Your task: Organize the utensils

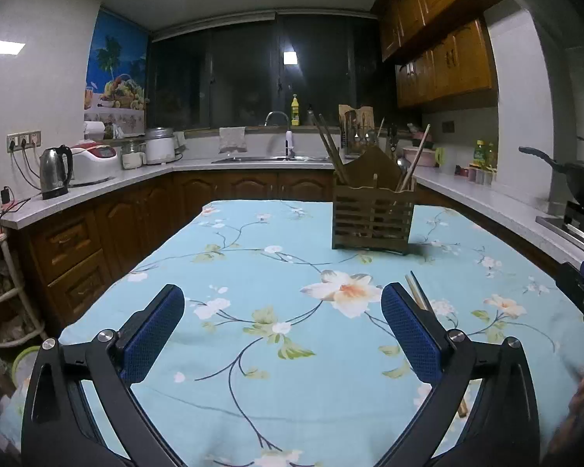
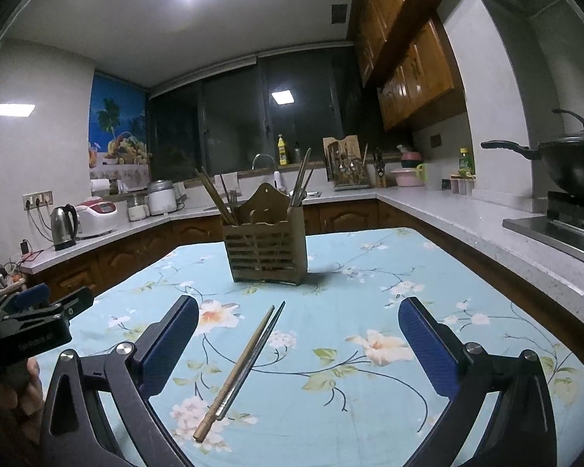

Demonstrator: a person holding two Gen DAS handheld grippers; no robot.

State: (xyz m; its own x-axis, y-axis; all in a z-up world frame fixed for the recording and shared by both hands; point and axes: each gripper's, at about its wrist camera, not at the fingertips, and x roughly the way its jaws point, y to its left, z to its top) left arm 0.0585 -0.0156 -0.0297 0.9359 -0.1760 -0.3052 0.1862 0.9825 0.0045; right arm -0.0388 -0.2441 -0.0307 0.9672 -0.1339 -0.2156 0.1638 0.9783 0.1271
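A slatted wooden utensil holder (image 2: 268, 249) stands upright on the table with several chopsticks and a fork in it; it also shows in the left wrist view (image 1: 372, 216). A wooden chopstick (image 2: 235, 373) and a dark chopstick (image 2: 253, 358) lie side by side on the cloth between my right gripper's fingers. In the left wrist view their tips (image 1: 418, 292) show behind the right finger. My right gripper (image 2: 298, 311) is open above them. My left gripper (image 1: 282, 299) is open and empty over the cloth.
The table carries a light blue floral cloth (image 2: 350, 295). Counters run around it, with a kettle (image 1: 54, 171), a rice cooker (image 1: 93, 163), a sink (image 1: 268, 159) and a wok on the stove (image 2: 568, 163). The left gripper's body (image 2: 31, 319) shows at the right wrist view's left edge.
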